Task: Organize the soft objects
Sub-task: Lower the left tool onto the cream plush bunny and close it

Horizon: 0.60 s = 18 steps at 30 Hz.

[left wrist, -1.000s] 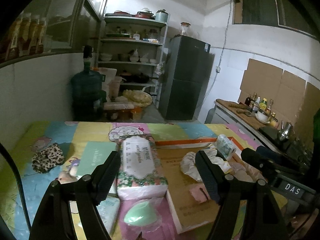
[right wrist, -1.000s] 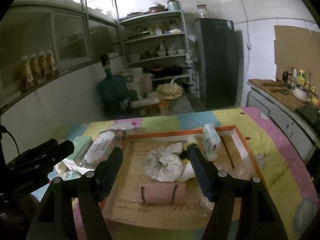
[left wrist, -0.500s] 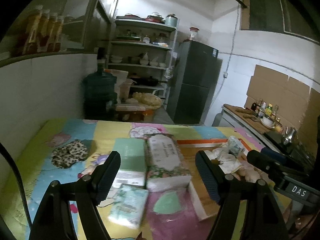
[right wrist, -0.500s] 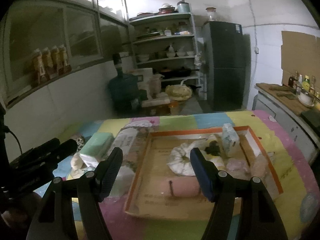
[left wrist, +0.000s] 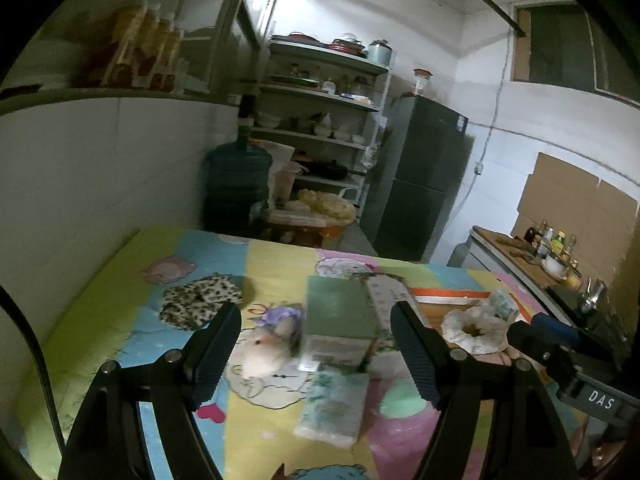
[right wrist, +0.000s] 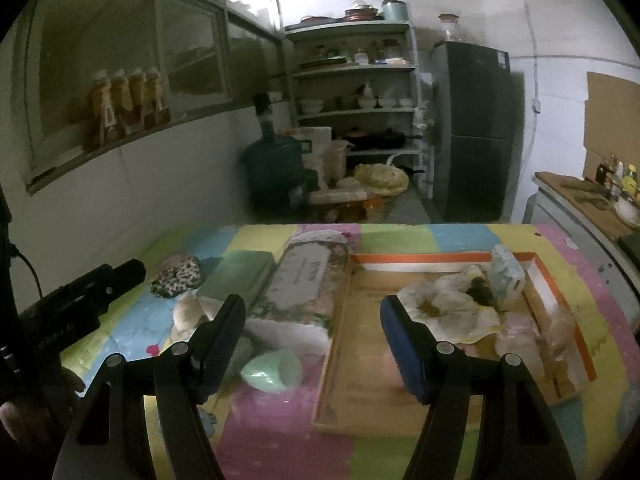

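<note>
Above the patchwork mat (left wrist: 120,280), left gripper (left wrist: 316,344) and right gripper (right wrist: 312,332) both hang wide open, holding nothing. Green tissue pack (left wrist: 340,312) lies just beyond the left fingers; cardboard tray (right wrist: 360,360) holds crumpled cloth (right wrist: 452,308).

Patchwork play mat (right wrist: 400,236) under tissue packs (right wrist: 300,280), cardboard tray (right wrist: 360,360).

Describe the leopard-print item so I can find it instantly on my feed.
Start at the orange-rimmed cardboard tray on the colourful mat, then move left past the floral tissue pack and the plain green pack. Just beyond them, toward the white wall, lies the leopard-print scrunchie. It is the only spotted, crumpled fabric ring; its neighbours are boxy wrapped packs.
</note>
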### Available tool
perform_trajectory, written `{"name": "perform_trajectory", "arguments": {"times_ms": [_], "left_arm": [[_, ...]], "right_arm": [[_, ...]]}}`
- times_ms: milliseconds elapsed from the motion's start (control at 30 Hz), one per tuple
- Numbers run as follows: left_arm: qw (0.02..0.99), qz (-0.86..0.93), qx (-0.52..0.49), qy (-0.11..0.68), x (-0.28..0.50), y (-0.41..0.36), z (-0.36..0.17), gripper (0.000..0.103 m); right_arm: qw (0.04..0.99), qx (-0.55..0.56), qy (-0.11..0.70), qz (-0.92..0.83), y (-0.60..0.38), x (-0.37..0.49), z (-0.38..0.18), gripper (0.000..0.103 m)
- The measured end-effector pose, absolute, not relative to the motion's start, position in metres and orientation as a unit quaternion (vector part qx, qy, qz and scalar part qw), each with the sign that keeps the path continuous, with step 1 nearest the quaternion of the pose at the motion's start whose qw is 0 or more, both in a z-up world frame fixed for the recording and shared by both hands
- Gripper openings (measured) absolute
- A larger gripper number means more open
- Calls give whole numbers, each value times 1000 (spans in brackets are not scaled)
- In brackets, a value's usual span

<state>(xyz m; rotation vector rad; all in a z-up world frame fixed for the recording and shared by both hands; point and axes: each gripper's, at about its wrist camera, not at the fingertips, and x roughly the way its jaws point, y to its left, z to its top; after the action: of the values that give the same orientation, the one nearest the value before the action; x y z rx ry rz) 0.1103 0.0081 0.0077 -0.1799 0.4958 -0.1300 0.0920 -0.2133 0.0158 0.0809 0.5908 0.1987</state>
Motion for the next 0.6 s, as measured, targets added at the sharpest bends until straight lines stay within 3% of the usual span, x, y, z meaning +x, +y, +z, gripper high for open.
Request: {"name": "perform_trajectory", "arguments": {"times_ms": [600], "left_arm": [[956,-76,-83,272,117,60,-14,77]], "right_arm": [[936,28,319,143,-156,101,-8,72]]}}
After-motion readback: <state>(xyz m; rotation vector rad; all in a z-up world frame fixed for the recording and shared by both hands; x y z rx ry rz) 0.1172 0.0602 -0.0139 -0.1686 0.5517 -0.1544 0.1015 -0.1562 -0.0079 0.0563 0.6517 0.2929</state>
